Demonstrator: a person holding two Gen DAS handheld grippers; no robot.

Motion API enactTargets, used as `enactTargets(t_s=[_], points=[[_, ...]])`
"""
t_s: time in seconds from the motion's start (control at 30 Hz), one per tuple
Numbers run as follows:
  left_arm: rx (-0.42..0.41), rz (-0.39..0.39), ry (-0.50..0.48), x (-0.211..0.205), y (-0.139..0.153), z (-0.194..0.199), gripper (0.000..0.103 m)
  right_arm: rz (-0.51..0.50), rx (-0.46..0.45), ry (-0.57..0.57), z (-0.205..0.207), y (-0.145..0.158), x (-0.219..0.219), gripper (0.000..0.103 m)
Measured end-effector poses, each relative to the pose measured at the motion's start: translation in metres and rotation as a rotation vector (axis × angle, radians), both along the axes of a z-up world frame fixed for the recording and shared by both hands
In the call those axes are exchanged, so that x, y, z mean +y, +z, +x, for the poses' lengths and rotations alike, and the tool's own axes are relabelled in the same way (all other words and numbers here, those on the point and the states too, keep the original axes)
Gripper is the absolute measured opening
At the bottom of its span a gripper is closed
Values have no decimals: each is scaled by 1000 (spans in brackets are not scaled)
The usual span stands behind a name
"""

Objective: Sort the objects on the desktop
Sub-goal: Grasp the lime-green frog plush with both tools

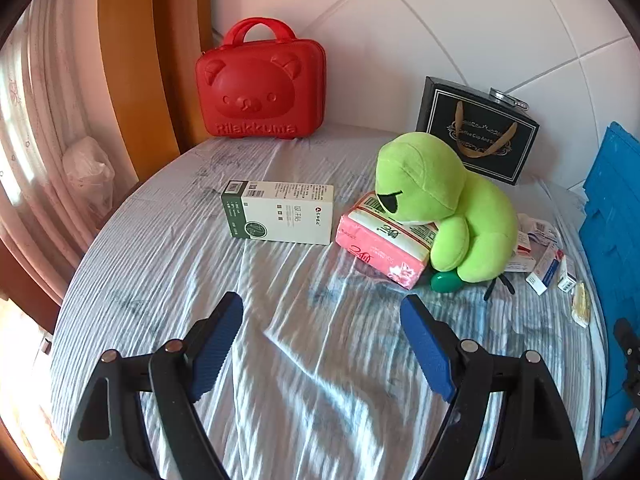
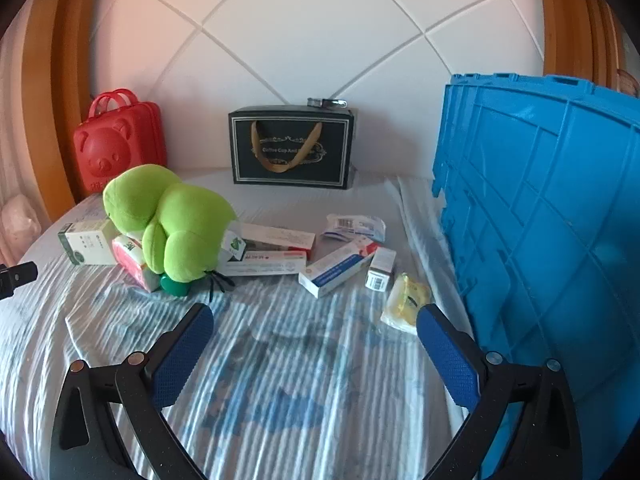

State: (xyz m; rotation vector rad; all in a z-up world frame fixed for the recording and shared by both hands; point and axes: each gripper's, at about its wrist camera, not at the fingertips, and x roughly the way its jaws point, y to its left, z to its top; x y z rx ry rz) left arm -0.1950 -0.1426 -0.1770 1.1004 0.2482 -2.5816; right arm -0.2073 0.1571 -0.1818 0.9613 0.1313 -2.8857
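A green plush frog [image 1: 448,204] [image 2: 172,220] leans on a pink tissue pack [image 1: 380,240] [image 2: 130,258]. Left of them lies a white and green box [image 1: 280,212] [image 2: 86,242]. A green egg-shaped thing [image 1: 446,282] [image 2: 174,286] sits under the plush. Several medicine boxes [image 2: 340,266] [image 1: 546,268] and a yellow packet [image 2: 406,300] lie to the right. My left gripper [image 1: 322,316] hovers open over bare cloth, short of the box and tissues. My right gripper [image 2: 316,326] is open too, nothing between its fingers, near the yellow packet.
A red bear case [image 1: 262,80] [image 2: 120,140] and a black gift bag [image 1: 478,132] [image 2: 290,148] stand against the white tiled wall. A blue plastic crate [image 2: 552,240] [image 1: 612,232] stands at the right. The striped cloth [image 1: 304,360] is wrinkled. Wooden frame at the left.
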Motion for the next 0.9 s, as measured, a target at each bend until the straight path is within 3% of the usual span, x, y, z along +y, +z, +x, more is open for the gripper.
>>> enactTargets(t_s=[0.23,0.4,0.57,0.7,0.8,0.9], points=[[-152,-29,-22,-57,-23,-69,81,-11,-124,9,-49,-10,-23,103],[-197,-24,-29,-87,-44,-98,81,-21,-166,92,-78,-15,-69,103],[-112,27,-142,-76,-26,-109,81,-26,-183,113,-105,-18,-99,103],[7,37,-286,-40,13,-115,81,-23,-192,99,-121,-21,-106,103],[53,7,-373,-12,33,-131,81,-27,-205,91,-126,-24,-104,103],[18,-55,-428,12,27,-157,84,-55,-222,76,-129,-25,-98,103]])
